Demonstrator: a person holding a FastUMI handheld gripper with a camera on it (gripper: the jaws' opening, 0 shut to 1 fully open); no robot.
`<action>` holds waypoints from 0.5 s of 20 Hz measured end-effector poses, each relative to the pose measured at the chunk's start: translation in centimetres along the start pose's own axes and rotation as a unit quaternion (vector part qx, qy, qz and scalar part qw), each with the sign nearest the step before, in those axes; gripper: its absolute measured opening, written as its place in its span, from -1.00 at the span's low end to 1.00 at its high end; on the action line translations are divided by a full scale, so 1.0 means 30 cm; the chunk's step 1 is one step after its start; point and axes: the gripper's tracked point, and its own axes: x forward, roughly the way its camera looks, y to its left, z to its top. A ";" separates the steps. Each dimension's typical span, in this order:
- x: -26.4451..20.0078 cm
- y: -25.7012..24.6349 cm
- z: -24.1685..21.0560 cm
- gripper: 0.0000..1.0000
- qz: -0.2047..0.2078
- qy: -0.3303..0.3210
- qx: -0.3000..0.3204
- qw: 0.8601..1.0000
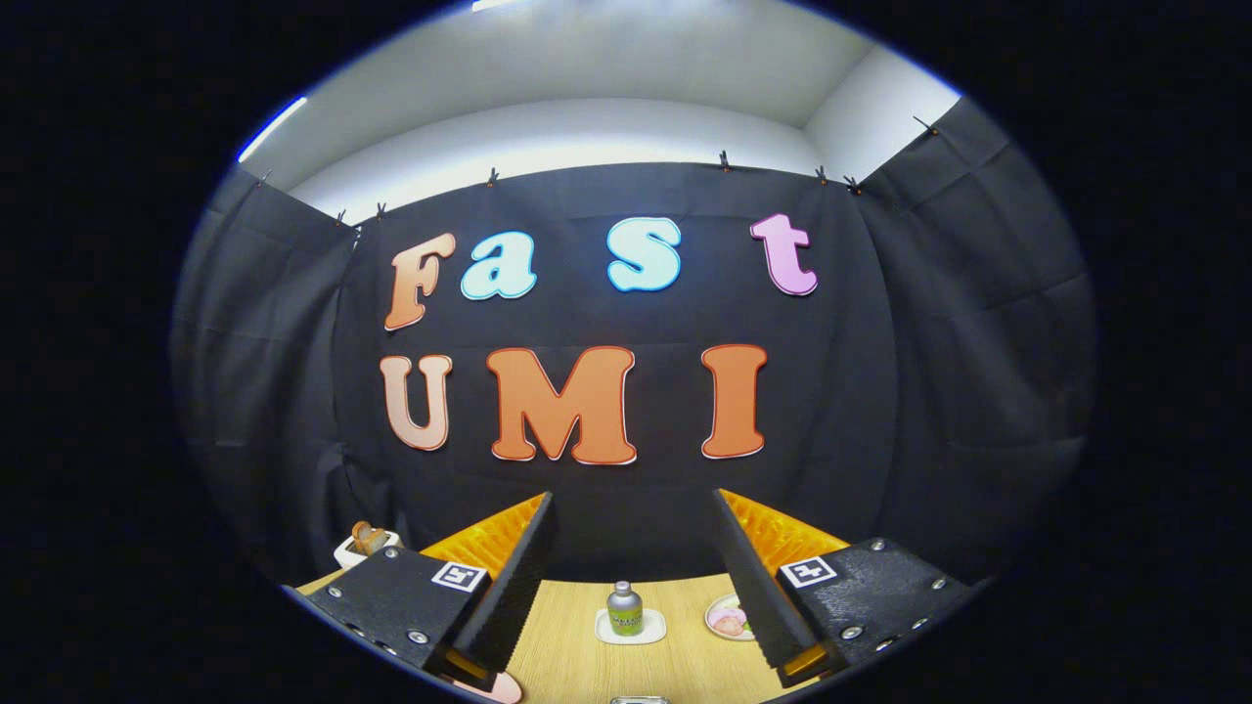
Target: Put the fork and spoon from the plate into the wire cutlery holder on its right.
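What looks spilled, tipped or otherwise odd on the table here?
Nothing stands out. The small bottle stands upright on its white tray beyond the open gripper, whose fingers hold nothing. A pink dish sits flat beside the tray on the wooden table.

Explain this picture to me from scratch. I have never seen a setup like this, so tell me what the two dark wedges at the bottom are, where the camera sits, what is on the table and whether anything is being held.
There is no robot arm here. A person holds hand tongs, and the camera rides on them, looking forward along their two fingers. The dark wedges are those fingers, with orange ribbed backs. They stand wide apart with nothing between them, so nothing is held.

Beyond them lies a light wooden table in front of a black cloth wall. On it, in the gap between the fingers, a small grey bottle stands upright on a white tray. Beside the right finger is a small plate with something pink on it. Behind the left finger a white object with something brown on it peeks out; I cannot tell what it is.
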 end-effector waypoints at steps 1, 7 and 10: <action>-0.002 0.001 0.020 0.87 0.000 -0.007 0.003 1.000; -0.018 -0.033 0.094 0.87 -0.022 -0.042 0.005 0.999; -0.027 -0.033 0.102 0.87 -0.028 -0.049 0.001 0.998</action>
